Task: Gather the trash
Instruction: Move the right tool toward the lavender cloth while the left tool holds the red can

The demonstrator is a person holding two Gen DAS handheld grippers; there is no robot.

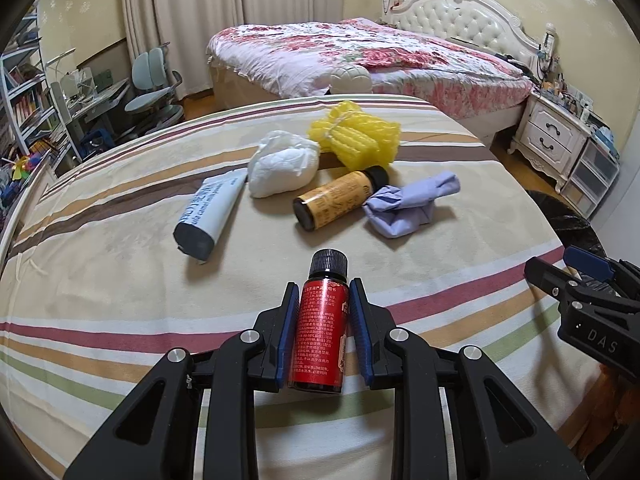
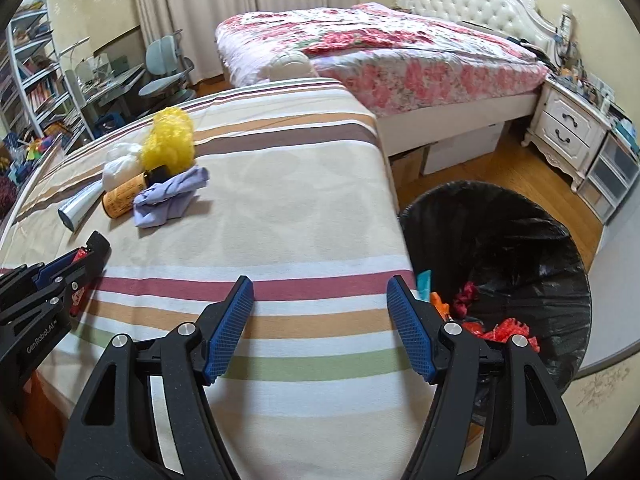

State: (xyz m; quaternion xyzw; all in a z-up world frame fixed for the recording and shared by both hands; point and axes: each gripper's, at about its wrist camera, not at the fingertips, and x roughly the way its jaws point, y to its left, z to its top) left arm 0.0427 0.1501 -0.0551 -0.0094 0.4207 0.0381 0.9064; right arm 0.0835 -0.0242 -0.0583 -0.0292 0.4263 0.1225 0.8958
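Red-labelled bottle point(image 1: 319, 336), black cap pointing away from the camera, lies lengthwise between the left gripper's point(image 1: 323, 292) blue pads, which are clamped on its sides above a striped bedspread point(image 1: 120, 280). Beyond it lie a white tube point(image 1: 208, 212), wadded tissue point(image 1: 282, 164), yellow foam netting point(image 1: 354, 136), an amber bottle point(image 1: 338, 198) and lilac paper point(image 1: 408, 206). The right gripper point(image 2: 320, 284) hangs with jaws apart and empty at the bed's edge, just beside a black-lined bin point(image 2: 520, 240) on the wooden floor point(image 2: 500, 160).

Two bottles point(image 1: 320, 332) point(image 1: 340, 200), one tube point(image 1: 212, 210), three wads point(image 1: 282, 170) point(image 1: 354, 140) point(image 1: 408, 208), one bin point(image 2: 496, 280).

Floral bed point(image 1: 360, 56), white nightstand point(image 2: 568, 128)
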